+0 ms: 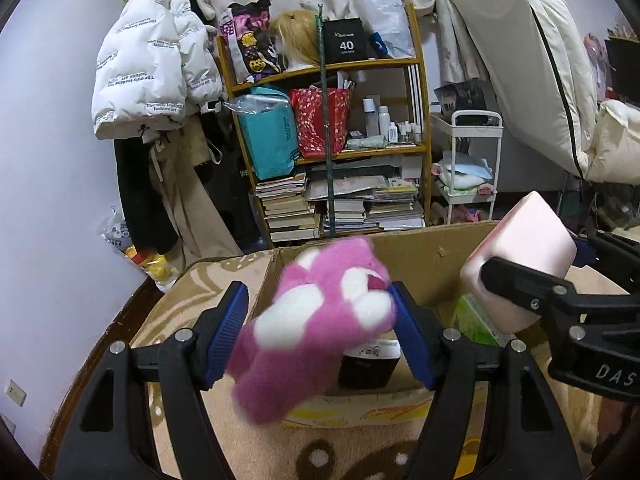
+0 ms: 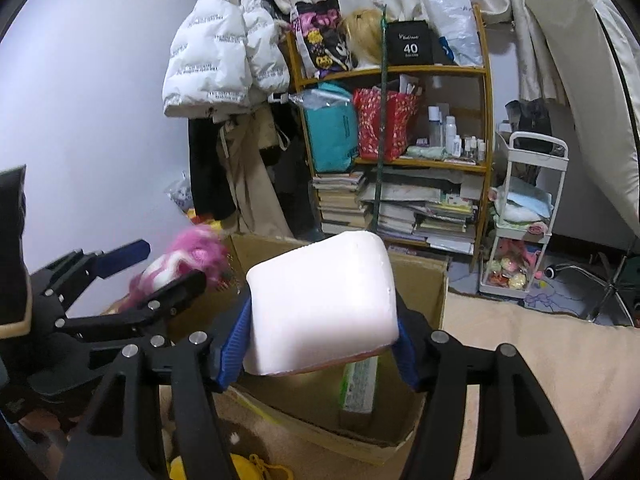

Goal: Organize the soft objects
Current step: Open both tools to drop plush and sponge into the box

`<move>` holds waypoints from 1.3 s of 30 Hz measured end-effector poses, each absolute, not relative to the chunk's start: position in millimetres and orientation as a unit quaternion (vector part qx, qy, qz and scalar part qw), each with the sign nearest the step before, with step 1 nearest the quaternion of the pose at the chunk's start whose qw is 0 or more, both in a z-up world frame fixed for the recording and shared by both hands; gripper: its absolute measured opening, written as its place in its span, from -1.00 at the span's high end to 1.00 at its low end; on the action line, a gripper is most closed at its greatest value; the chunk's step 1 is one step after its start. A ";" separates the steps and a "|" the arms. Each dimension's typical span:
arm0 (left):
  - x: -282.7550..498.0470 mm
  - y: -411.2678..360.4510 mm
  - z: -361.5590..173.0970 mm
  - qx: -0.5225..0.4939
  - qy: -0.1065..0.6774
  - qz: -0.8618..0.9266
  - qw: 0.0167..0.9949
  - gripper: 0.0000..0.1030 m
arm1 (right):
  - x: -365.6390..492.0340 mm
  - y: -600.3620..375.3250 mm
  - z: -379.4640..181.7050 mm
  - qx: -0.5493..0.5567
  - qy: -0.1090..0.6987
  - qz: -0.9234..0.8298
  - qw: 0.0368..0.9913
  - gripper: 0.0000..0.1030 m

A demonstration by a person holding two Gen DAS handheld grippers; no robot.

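Two soft things between jaws: pink plush paw, pale foam block

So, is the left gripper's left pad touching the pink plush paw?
Apart. In the left wrist view a clear gap separates the left pad from the pink plush paw; only the opposite pad appears to meet the fur.

This is a lived-in bedroom at home: a white printed puffer jacket hangs on the far left wall beside a wooden shelf crammed with stacked books, gift bags and bottles, and white bedding is piled far right.
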State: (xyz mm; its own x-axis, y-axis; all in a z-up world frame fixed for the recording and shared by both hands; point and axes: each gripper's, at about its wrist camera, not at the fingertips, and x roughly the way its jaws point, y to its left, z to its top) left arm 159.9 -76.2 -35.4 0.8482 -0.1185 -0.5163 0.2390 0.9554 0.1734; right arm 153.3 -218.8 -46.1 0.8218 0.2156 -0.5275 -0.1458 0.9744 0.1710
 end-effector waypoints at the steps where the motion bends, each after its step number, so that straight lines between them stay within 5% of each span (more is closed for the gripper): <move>1: 159.4 -76.7 -36.1 0.118 0.262 -0.097 0.953 -0.38 | 153.0 -219.6 -47.7 0.064 0.285 0.093 0.952 -0.33; 13: 153.7 -61.0 -34.7 0.106 0.277 -0.071 0.953 -0.86 | 150.7 -235.0 -53.0 0.100 0.304 0.077 0.944 -0.50; 21: 144.0 -50.1 -27.9 0.109 0.286 -0.058 0.950 -0.91 | 140.4 -234.1 -41.7 0.103 0.289 0.069 0.949 -0.86; 39: 104.2 -22.9 -12.2 0.101 0.327 -0.045 0.938 -0.92 | 92.4 -224.5 -15.4 0.099 0.283 0.058 0.952 -0.91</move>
